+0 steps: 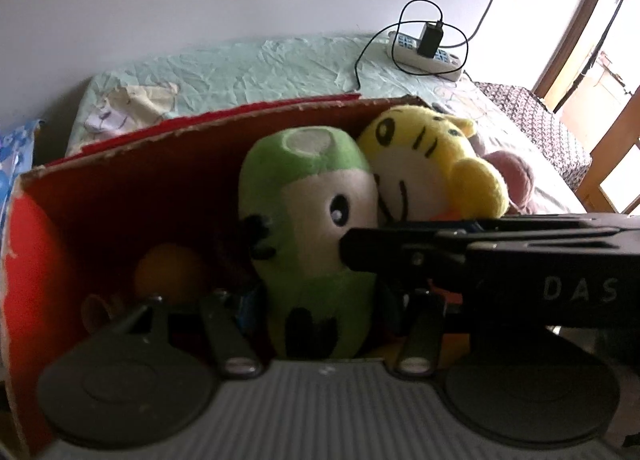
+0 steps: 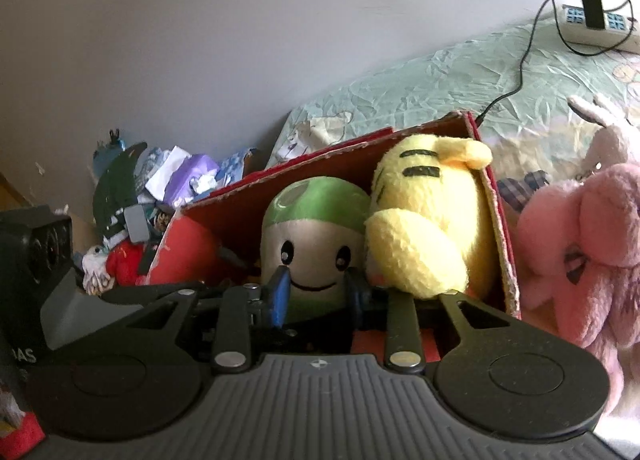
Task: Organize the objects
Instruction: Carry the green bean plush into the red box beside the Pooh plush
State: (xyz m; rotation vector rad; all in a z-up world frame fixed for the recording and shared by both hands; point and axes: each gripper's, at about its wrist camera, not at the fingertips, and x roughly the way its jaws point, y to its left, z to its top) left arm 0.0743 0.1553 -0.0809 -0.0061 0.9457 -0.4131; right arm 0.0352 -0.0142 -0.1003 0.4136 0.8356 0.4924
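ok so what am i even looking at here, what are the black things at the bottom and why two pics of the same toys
There are two pictures because a person holds a handheld gripper in each hand, and each carries its own fisheye camera. The black parts at the bottom are the grippers themselves. The right gripper has its fingers on either side of the green plush toy and seems to grip it. The toy sits in a red cardboard box beside a yellow plush toy. A pink plush toy lies outside on the bed. The left gripper's fingers are hidden.
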